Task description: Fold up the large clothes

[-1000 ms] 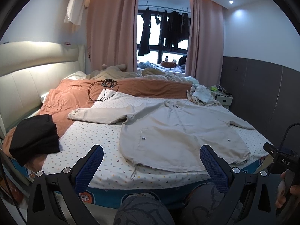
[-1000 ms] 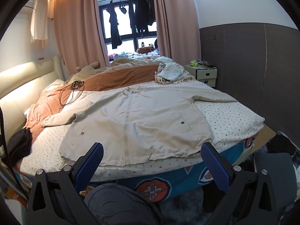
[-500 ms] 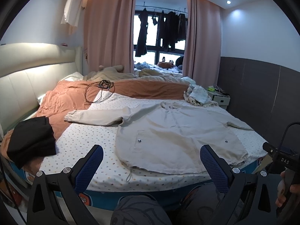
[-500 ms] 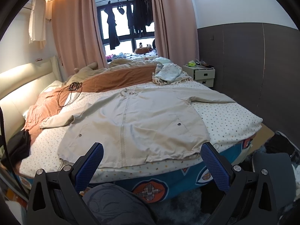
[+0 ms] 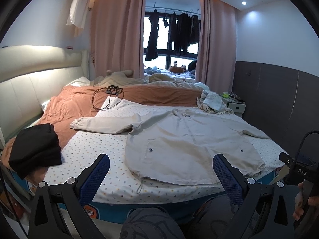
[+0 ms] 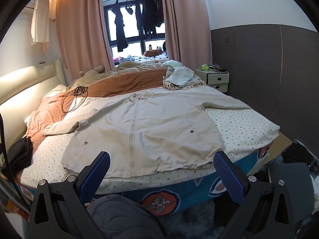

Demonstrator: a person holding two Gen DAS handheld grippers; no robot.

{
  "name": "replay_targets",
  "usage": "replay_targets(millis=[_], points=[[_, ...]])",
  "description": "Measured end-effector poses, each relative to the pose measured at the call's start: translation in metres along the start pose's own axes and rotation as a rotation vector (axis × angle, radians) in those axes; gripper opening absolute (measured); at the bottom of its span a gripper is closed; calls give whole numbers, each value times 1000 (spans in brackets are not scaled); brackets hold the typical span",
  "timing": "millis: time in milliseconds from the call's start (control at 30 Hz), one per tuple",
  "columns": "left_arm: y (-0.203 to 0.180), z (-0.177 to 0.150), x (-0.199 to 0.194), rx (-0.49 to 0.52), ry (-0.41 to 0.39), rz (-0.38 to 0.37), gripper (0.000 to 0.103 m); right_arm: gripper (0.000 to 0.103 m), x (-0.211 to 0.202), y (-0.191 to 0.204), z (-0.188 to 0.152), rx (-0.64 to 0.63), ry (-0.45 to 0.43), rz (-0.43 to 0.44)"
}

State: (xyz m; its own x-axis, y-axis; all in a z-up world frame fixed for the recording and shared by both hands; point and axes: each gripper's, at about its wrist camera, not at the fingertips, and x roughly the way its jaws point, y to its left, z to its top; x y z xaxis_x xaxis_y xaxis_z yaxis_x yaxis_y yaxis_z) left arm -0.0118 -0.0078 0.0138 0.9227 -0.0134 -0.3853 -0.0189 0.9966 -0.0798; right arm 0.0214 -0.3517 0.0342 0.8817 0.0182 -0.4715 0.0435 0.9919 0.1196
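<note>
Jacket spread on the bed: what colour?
Light beige jacket, clearest in the right wrist view.

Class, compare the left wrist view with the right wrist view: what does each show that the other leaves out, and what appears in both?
Only the left wrist view shows the other handheld device marked DAS, gripped by a hand at its right edge.

Only the right wrist view shows the bedside drawer unit's fronts clearly.

Both show the beige coat spread flat on the bed, the folded black garment, and an open tool holding nothing.

The left gripper [image 5: 161,172] is hovering with its jaws spread wide and empty; the right gripper [image 6: 161,171] is hovering likewise, a knee [image 6: 119,215] showing below its fingers.
</note>
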Motion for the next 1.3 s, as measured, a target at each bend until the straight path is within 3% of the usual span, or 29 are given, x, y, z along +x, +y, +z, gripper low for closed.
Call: replay_targets(millis=[300, 533, 1000, 1300], points=[[9, 3, 6, -11, 4, -2, 103, 103, 6, 4, 4, -17, 14, 1], [15, 11, 34, -1, 34, 16, 103, 103, 32, 11, 13, -9, 45, 37], [68, 46, 113, -82, 71, 66, 103, 103, 124, 66, 56, -62, 79, 111], [98, 73, 184, -97, 103, 131, 103, 103, 195, 112, 95, -68, 107, 194]])
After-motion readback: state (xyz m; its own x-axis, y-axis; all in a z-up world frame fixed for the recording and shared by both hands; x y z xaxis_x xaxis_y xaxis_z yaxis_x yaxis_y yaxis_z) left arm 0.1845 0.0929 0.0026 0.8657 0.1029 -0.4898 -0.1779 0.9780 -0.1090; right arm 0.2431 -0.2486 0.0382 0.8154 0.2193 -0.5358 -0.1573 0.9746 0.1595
